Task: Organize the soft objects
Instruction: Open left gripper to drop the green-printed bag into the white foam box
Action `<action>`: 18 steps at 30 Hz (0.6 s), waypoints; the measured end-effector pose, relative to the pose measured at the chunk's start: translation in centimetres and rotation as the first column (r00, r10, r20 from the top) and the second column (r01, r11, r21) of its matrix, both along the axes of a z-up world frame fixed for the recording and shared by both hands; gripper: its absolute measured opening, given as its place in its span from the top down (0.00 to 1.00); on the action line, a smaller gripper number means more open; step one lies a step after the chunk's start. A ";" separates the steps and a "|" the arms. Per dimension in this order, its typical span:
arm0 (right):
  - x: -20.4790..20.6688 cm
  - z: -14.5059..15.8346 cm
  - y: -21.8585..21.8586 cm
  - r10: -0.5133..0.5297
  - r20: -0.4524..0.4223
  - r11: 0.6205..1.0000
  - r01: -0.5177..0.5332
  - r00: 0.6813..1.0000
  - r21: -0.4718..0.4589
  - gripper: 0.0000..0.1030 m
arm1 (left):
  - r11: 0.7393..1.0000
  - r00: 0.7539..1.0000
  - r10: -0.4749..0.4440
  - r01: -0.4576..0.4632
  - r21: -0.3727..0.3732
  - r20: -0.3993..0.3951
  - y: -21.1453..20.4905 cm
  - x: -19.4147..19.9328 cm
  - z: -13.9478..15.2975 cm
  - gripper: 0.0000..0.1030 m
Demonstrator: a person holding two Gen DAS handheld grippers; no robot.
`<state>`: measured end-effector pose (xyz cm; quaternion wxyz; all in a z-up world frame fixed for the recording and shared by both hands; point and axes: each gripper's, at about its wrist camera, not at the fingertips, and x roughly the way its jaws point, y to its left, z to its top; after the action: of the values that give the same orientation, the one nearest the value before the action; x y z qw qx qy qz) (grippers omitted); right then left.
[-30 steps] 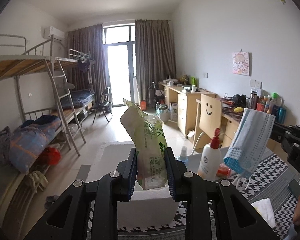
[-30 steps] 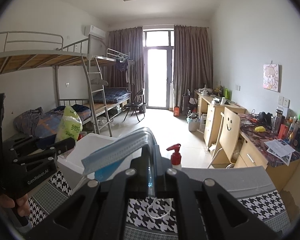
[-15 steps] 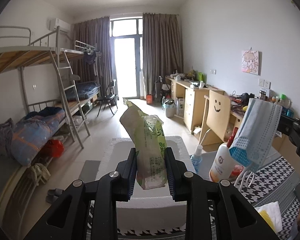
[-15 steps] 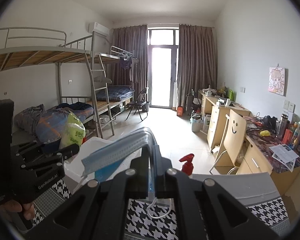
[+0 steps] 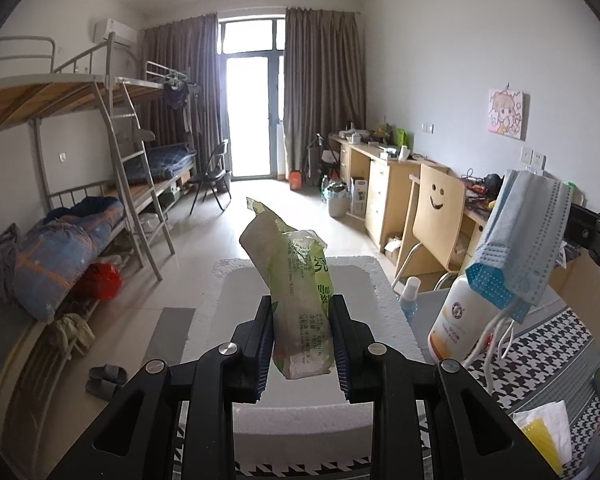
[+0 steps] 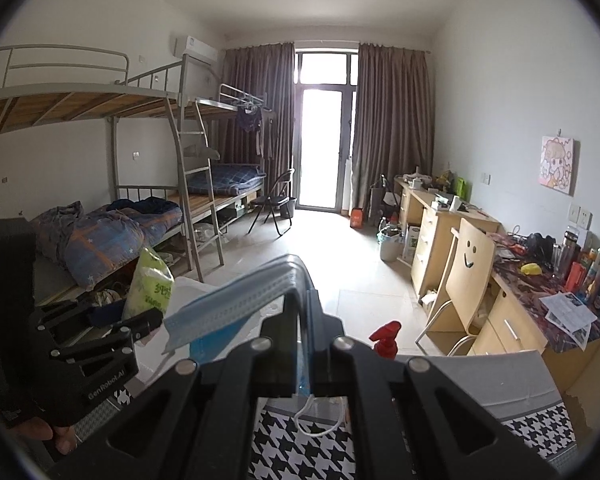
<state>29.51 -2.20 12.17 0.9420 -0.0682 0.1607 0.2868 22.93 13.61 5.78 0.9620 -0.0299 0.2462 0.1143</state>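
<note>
We have a soft thing in each hand and a white foam box (image 5: 300,280) ahead of us on the houndstooth cloth (image 5: 540,344), so we judge the step in hand to be carrying both over the box and letting them go inside. The left gripper (image 5: 302,344) is clamped on the lower part of a green-and-white plastic pack (image 5: 296,280), which stands up between the pads and leans a little at the top; it hangs above the near part of the box opening. The right gripper (image 6: 302,344) is pressed together on a folded blue face mask (image 6: 236,300), whose free end droops to the left and whose white ear loops dangle below the jaws. From the left wrist view the mask sits off to the right, above a white pump bottle (image 5: 460,320) and a small spray bottle (image 5: 410,294), so it is not over the box yet. To do this well, we should bring the pack low into the box before parting the pads, since a light pack dropped from height may tip out over the rim. We should swing the mask leftward clear of the bottles, because the loose loops could snag the pump head. Releasing one hand at a time keeps the two grippers from meeting over the box.
</note>
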 end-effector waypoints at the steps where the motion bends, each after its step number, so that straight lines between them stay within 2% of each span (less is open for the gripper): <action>1: 0.0 -0.1 0.1 0.000 0.000 1.000 0.000 1.000 -0.002 0.94 | 1.000 1.000 0.000 0.000 -0.001 -0.004 0.1 0.2 0.0 0.73; 6: 0.6 -0.2 0.2 -0.008 -0.007 1.000 0.008 1.000 -0.007 0.94 | 1.000 0.999 -0.009 0.008 -0.015 -0.038 0.5 1.4 -0.8 0.73; 9: 1.0 -0.4 0.3 -0.013 -0.014 1.000 0.013 1.000 -0.015 0.94 | 1.000 0.998 -0.014 0.013 -0.015 -0.055 0.7 1.8 -1.3 0.69; 11: 1.3 -0.5 0.3 -0.020 -0.016 1.000 0.020 1.000 -0.019 0.94 | 1.000 0.998 -0.013 0.012 -0.023 -0.064 0.9 1.9 -1.5 0.60; 13: 1.5 -0.6 0.3 -0.025 -0.022 0.999 0.025 0.999 -0.021 0.94 | 1.000 0.998 -0.008 0.007 -0.026 -0.061 1.1 1.8 -1.5 0.44; 16: 1.7 -0.7 0.4 -0.031 -0.025 0.999 0.030 0.999 -0.023 0.94 | 1.000 0.999 0.020 -0.021 -0.012 -0.046 1.5 1.4 -1.2 0.29; 18: 1.7 -0.7 0.4 -0.030 -0.026 0.999 0.029 0.999 -0.023 0.94 | 0.999 0.999 0.040 -0.040 -0.011 -0.036 1.8 1.1 -1.1 0.24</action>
<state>31.26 -1.79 11.45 0.9431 -0.0728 0.1772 0.2718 24.04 15.38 4.71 0.9549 -0.0383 0.2631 0.1324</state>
